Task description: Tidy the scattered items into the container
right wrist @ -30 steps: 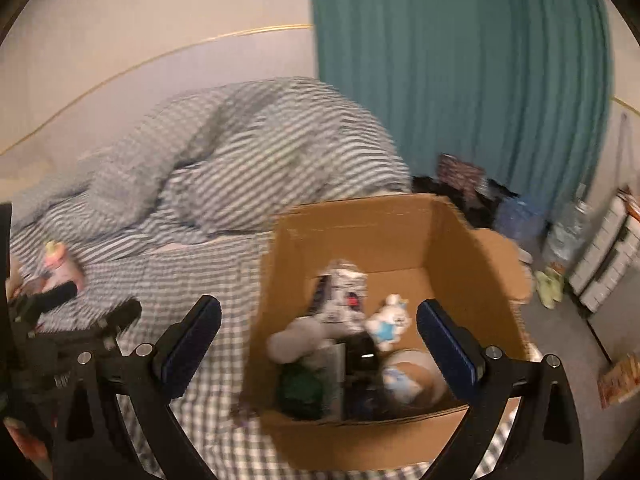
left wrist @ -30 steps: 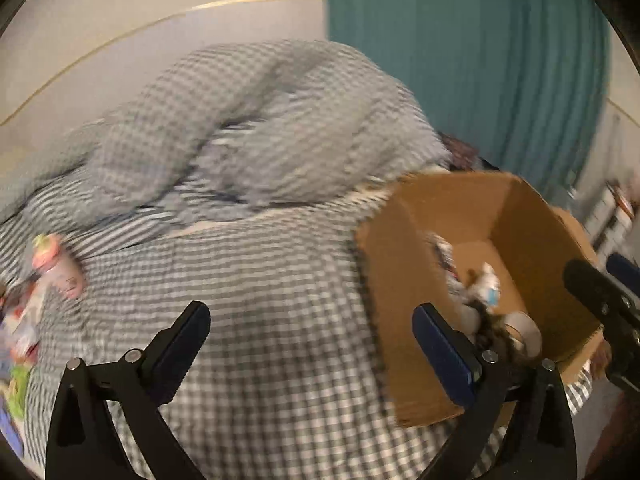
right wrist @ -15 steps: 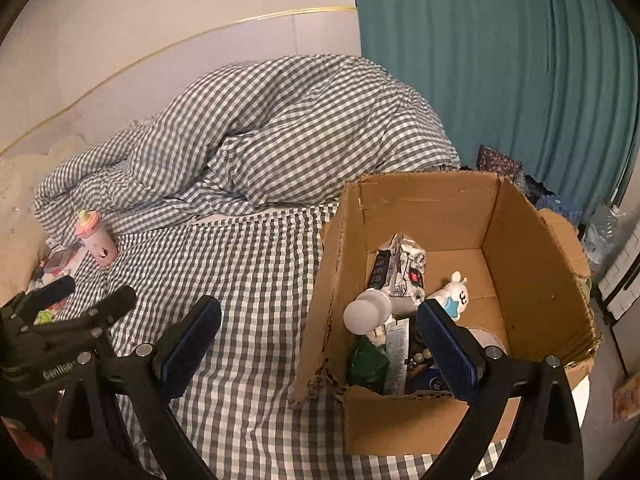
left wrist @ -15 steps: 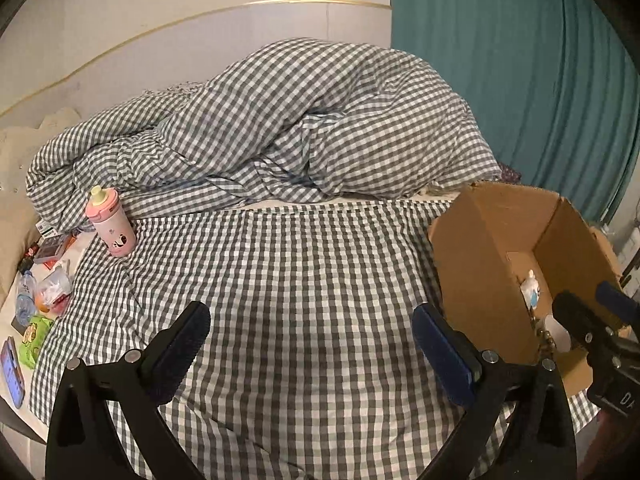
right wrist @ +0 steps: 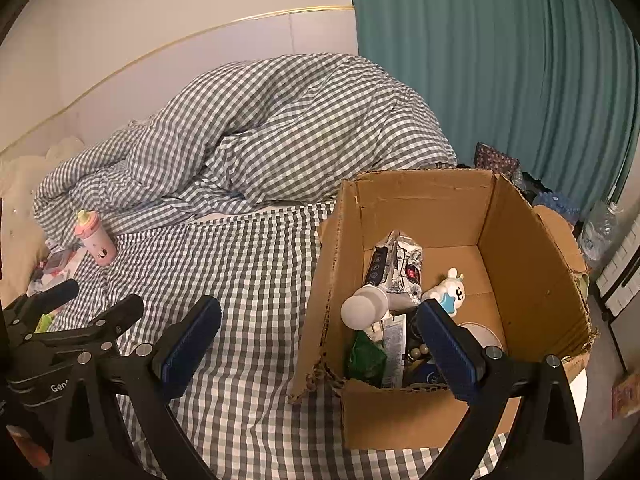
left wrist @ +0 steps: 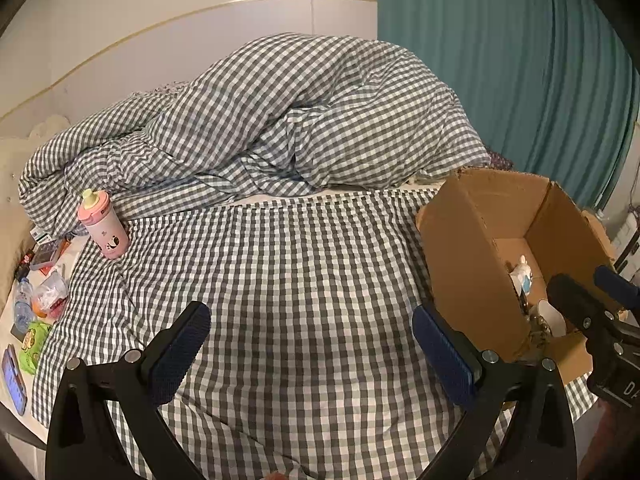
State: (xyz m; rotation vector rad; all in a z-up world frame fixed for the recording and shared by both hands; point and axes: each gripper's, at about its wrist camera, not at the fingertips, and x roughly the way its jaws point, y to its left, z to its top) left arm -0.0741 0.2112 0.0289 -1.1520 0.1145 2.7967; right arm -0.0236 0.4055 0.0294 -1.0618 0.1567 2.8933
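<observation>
**Box partly filled, one pile still waiting on the bed**

The corrugated cardboard box (right wrist: 532, 264) sits on the bed's right side and already holds a crinkled foil packet (right wrist: 394, 266), a plush toy (right wrist: 448, 290) and a smooth round knob. The smooth pink bottle (left wrist: 105, 230) and the small clutter (left wrist: 38, 300) remain at the far left edge, well apart from the box. The left tongs (left wrist: 312, 356) and right tongs (right wrist: 320, 350) are both spread wide, holding nothing. The checked bedding looks soft and wrinkled.
</observation>
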